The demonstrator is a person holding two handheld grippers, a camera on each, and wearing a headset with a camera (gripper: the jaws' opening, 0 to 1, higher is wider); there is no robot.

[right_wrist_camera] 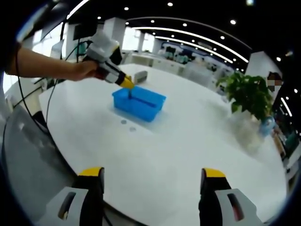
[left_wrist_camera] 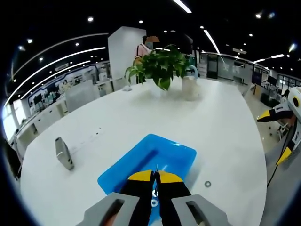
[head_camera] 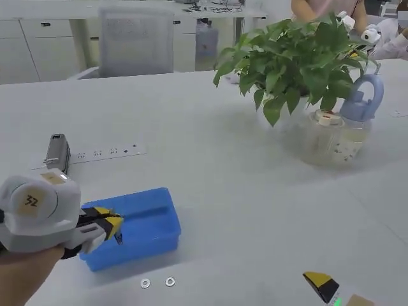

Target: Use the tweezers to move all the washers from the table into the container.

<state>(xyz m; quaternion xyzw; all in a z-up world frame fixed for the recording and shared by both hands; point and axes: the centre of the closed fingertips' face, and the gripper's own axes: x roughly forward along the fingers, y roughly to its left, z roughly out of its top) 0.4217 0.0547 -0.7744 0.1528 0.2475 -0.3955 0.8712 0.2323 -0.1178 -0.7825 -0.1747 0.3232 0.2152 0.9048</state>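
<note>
Left tool (left_wrist_camera: 156,173) has its jaws pressed together on the tweezers (head_camera: 118,238), whose thin tips poke down over the near end of the blue container (head_camera: 153,220); I cannot tell whether they touch its floor. Two washers (head_camera: 145,284) (head_camera: 169,281) lie flat on the white worktop (head_camera: 242,204) just outside the container's front wall, near each other but apart. My right tool (right_wrist_camera: 153,172) hangs at the worktop's near edge, well apart from the container, jaws spread wide with nothing between them. Behind the container a grey metal block (head_camera: 57,153) stands beside a flush socket strip (head_camera: 105,153). Farther off, a leafy plant (head_camera: 293,60) sits next to a clear bottle (head_camera: 335,137).
</note>
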